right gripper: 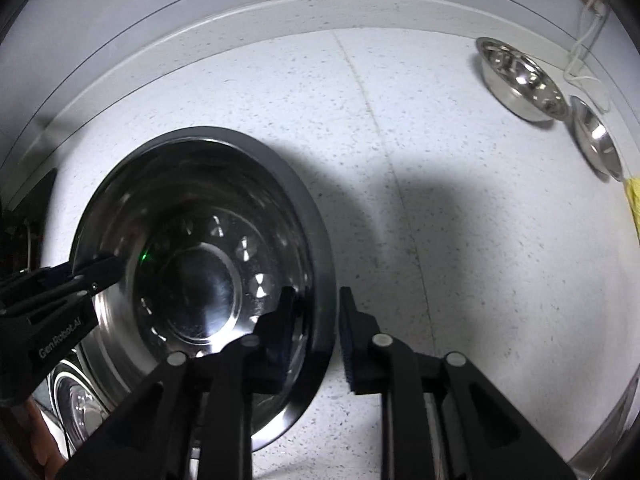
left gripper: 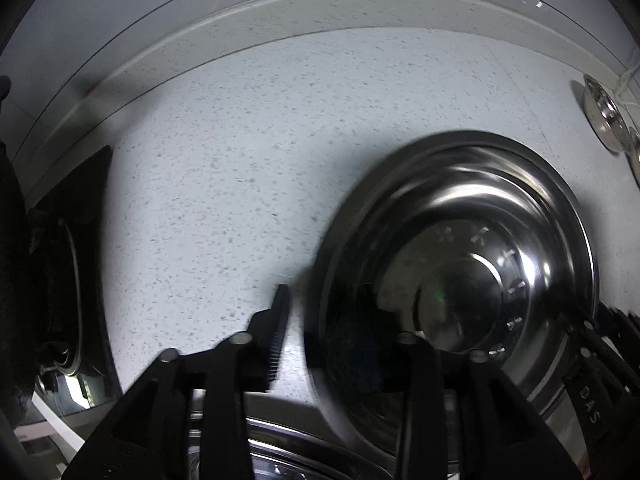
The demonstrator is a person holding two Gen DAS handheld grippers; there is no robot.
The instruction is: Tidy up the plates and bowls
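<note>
A large steel bowl (right gripper: 200, 272) is held tilted above the speckled white counter (right gripper: 460, 240); it also fills the right of the left wrist view (left gripper: 460, 248). My left gripper (left gripper: 324, 300) straddles its left rim, jaws apart. In the right wrist view it (right gripper: 100, 272) shows at that rim. My right gripper (right gripper: 316, 300) straddles the bowl's right rim, one finger inside, one outside, with a gap. Two smaller steel bowls (right gripper: 520, 80) (right gripper: 596, 136) sit at the far right by the wall. Another steel dish (right gripper: 76, 404) lies under the big bowl.
The counter meets a raised backsplash (right gripper: 280, 12) and tiled wall. A white cable (right gripper: 580, 64) hangs at the far right. A yellow cloth (right gripper: 634, 200) is at the right edge. A dark stove burner (left gripper: 68, 288) is to the left.
</note>
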